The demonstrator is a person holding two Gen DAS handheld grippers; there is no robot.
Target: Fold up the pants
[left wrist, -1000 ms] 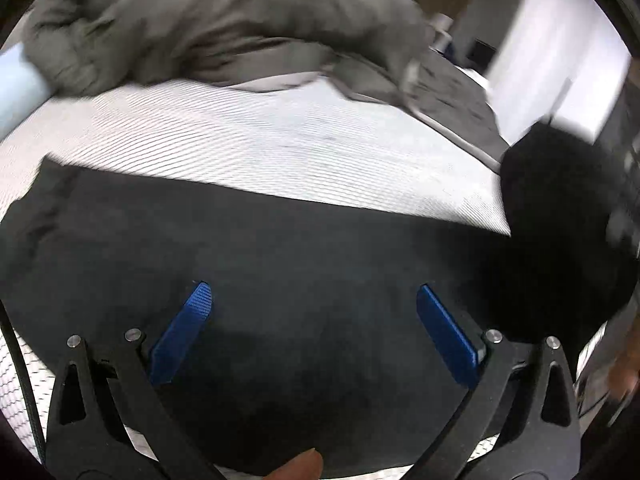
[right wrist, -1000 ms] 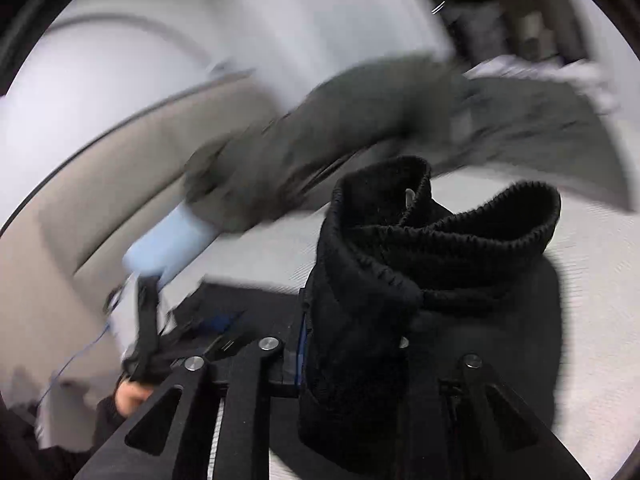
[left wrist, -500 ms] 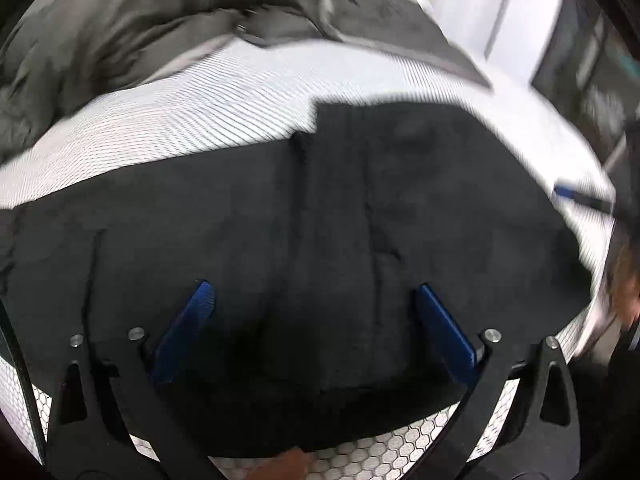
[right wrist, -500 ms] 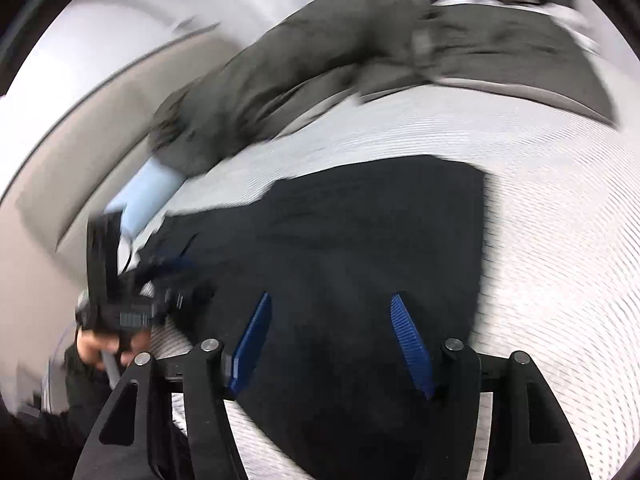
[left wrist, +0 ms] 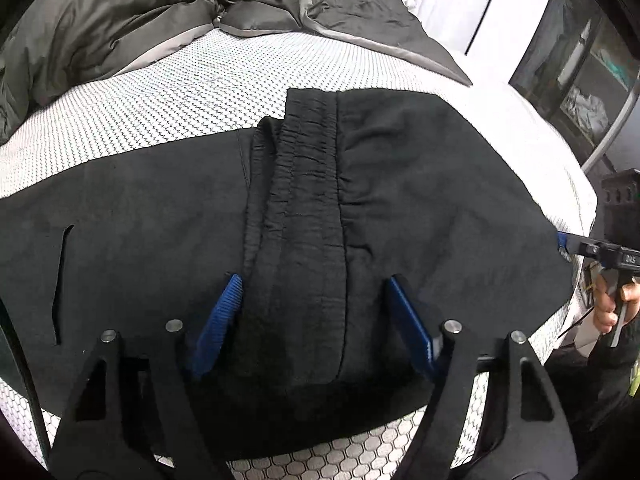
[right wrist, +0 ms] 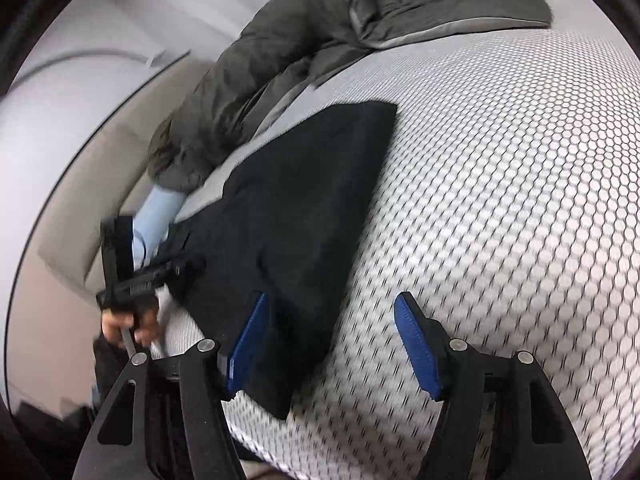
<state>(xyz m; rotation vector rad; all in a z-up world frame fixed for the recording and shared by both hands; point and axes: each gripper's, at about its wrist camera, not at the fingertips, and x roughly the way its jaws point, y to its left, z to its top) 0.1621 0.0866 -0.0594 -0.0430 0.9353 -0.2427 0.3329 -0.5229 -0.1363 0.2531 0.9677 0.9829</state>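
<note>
The black pants (left wrist: 420,184) lie folded over on the bed, and their gathered elastic waistband (left wrist: 308,184) runs up the middle of the left wrist view. My left gripper (left wrist: 316,320) hangs low over the near end of that waistband. Its jaws are closing with the band's fabric between the blue pads (left wrist: 222,316), which stand apart from it. In the right wrist view the pants (right wrist: 296,200) form a flat black slab. My right gripper (right wrist: 332,344) is open at their near corner, its left pad (right wrist: 248,340) beside the cloth. The right gripper (left wrist: 592,250) also shows at the pants' right edge.
A white honeycomb-patterned mattress cover (right wrist: 500,184) lies under everything. A rumpled grey duvet (left wrist: 120,20) is heaped at the far side, with a light blue pillow (right wrist: 158,216) under it. A beige headboard (right wrist: 80,184) stands left, and glass-fronted shelves (left wrist: 580,68) stand past the bed's right edge.
The right gripper let go of the bunched pant end, which now lies flat over the rest, and sank to the pants' corner. The left gripper swung over the waistband, and its jaws narrowed.
</note>
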